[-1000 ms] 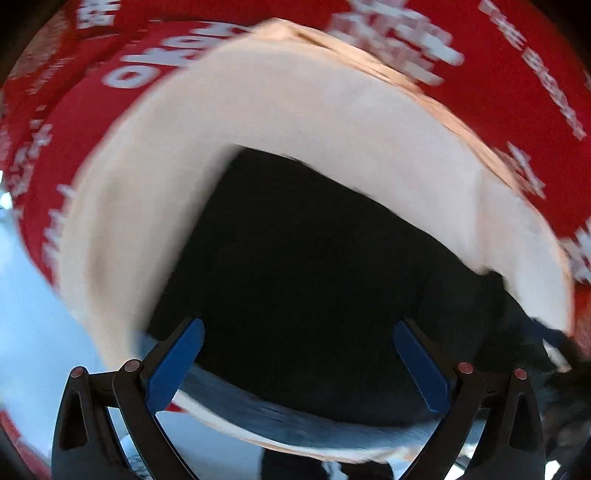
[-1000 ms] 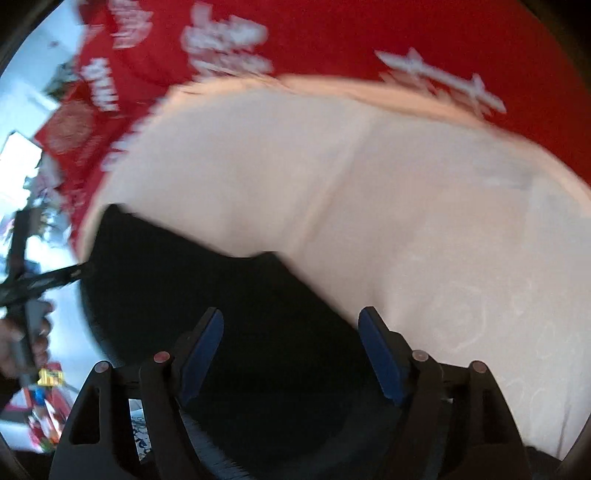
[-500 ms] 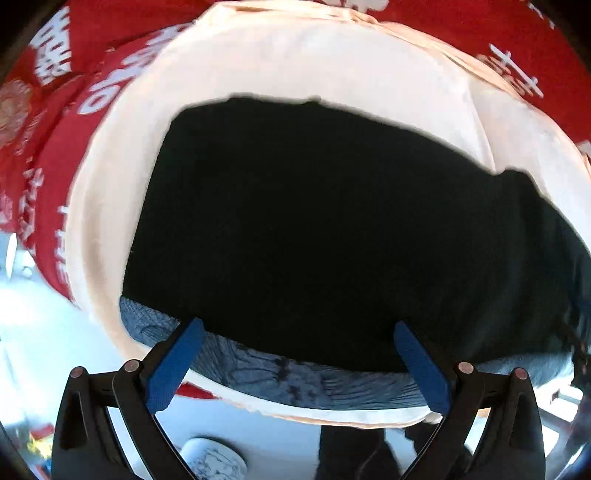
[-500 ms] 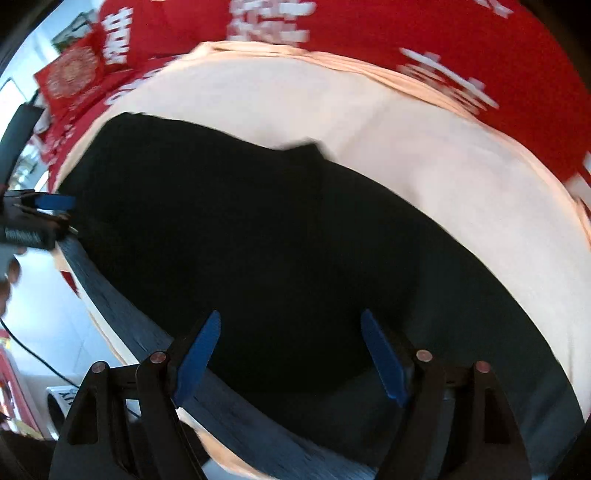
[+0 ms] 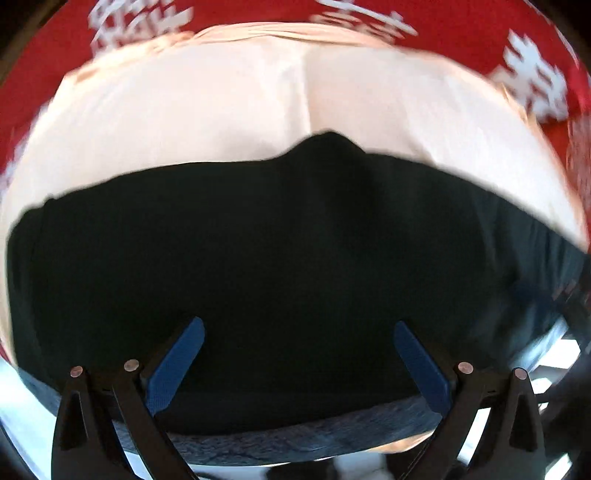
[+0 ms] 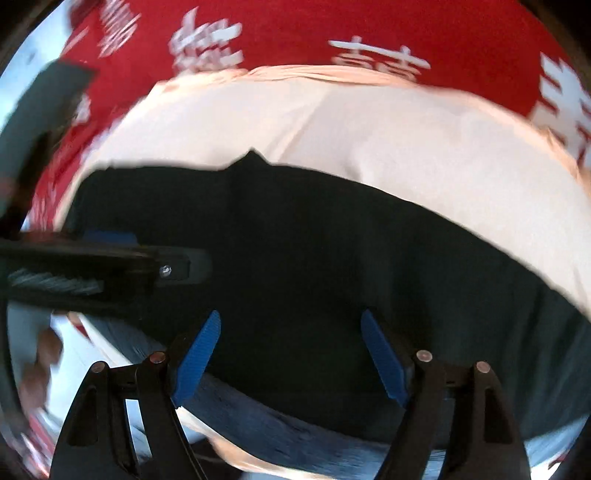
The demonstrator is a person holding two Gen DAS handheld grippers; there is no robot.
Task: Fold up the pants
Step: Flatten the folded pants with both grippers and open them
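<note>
Pants: the black pants lie spread on a cream cloth, near its front edge, with a small peak of fabric poking up at the far side.
Cloth and backdrop: the cream cloth sits on a red cover with white characters.
Left gripper: jaws spread wide above the pants, pinching nothing.
Right gripper: also spread wide and empty, hovering over the near part of the pants; the left tool shows at its left side.
Risk, blind grab: the dark fabric hides its seams, so a pinch could likely catch one layer only and the fold would sag.
Risk, cloth: a deep bite may lift the cream cloth too.
Risk, tools: the two stand close and could knock together.
</note>
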